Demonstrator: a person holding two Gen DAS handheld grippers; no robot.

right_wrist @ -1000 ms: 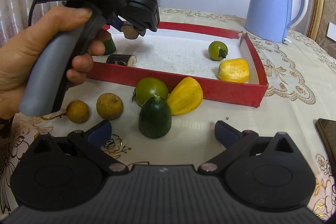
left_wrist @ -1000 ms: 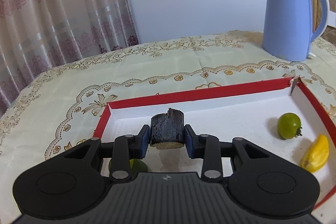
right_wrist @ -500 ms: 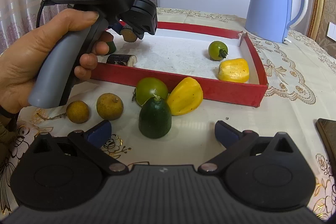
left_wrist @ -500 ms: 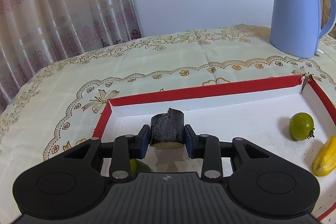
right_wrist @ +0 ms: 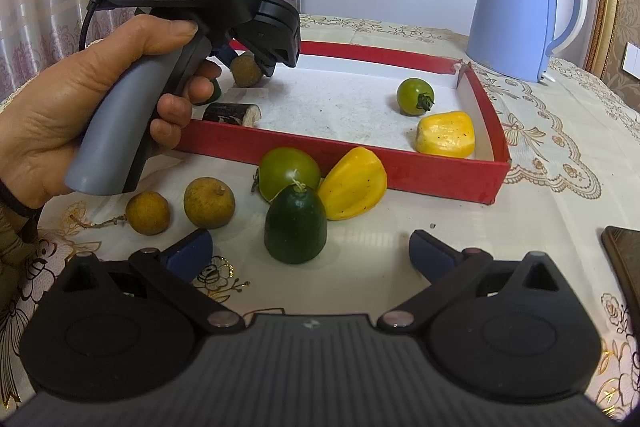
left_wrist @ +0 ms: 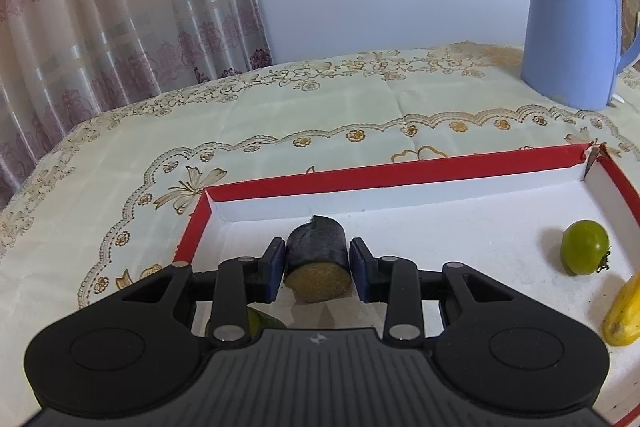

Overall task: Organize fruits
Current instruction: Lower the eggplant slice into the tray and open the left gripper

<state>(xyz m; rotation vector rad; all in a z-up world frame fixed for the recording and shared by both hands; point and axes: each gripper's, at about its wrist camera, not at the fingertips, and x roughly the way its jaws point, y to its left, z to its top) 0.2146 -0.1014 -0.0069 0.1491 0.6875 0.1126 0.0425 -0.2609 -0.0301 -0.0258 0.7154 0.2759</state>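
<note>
My left gripper [left_wrist: 317, 264] is shut on a dark sugarcane chunk [left_wrist: 317, 259] with a pale cut end, over the near left corner of the red tray [left_wrist: 360, 173]; the chunk also shows in the right wrist view [right_wrist: 246, 69]. In the tray lie another dark cane piece [right_wrist: 231, 114], a green tomato [right_wrist: 415, 96] and a yellow fruit piece [right_wrist: 445, 133]. My right gripper [right_wrist: 310, 253] is open above the table, just behind a dark green fruit [right_wrist: 296, 229]. A larger green tomato [right_wrist: 289, 173], a yellow piece [right_wrist: 354, 183] and two brown longans [right_wrist: 209, 202] lie in front of the tray.
A blue kettle [right_wrist: 520, 11] stands behind the tray's far right corner. A dark flat object [right_wrist: 624, 255] lies at the right table edge. A curtain [left_wrist: 120, 7] hangs at the back left. A green fruit [left_wrist: 260, 321] sits under my left gripper.
My left gripper has moved lower and a little forward into the tray with the cane chunk still held. My right gripper has stayed put.
</note>
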